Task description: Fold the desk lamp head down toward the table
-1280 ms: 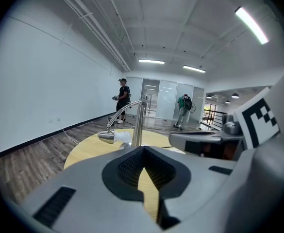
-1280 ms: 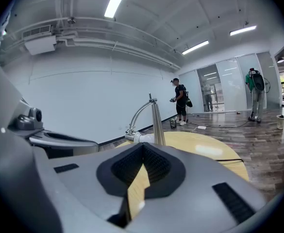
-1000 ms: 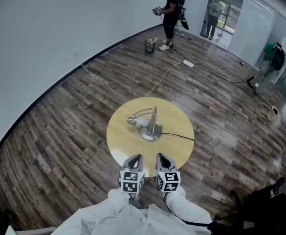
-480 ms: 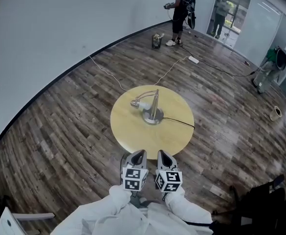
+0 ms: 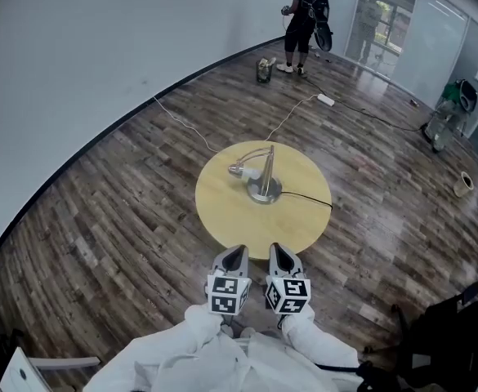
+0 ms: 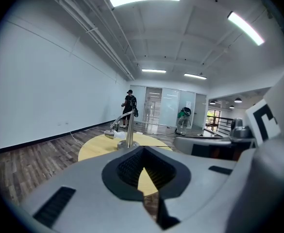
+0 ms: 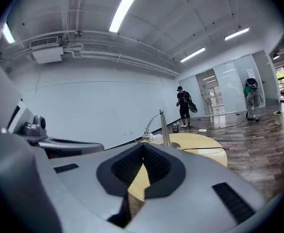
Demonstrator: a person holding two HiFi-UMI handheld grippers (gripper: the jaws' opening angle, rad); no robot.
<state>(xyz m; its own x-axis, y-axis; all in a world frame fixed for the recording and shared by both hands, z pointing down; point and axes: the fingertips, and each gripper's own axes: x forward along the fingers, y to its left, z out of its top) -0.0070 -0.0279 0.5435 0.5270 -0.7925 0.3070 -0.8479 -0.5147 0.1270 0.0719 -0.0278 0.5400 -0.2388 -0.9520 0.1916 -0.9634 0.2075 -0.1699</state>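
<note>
A silver desk lamp stands on the round yellow table. Its curved arm bends left and its head hangs low over the tabletop. My left gripper and right gripper are side by side, close to my body and just short of the table's near edge. Both are shut and hold nothing. In the left gripper view the closed tips point at the lamp, well away from it. The right gripper view shows its tips closed too, with the lamp beyond.
A black cable runs from the lamp base off the table's right side. A white cord and power strip lie on the wood floor behind. A person stands at the far wall, another at right. Dark gear sits bottom right.
Both grippers have drawn back from over the table's near edge to just short of it, still shut. The lamp has not moved on the table.
</note>
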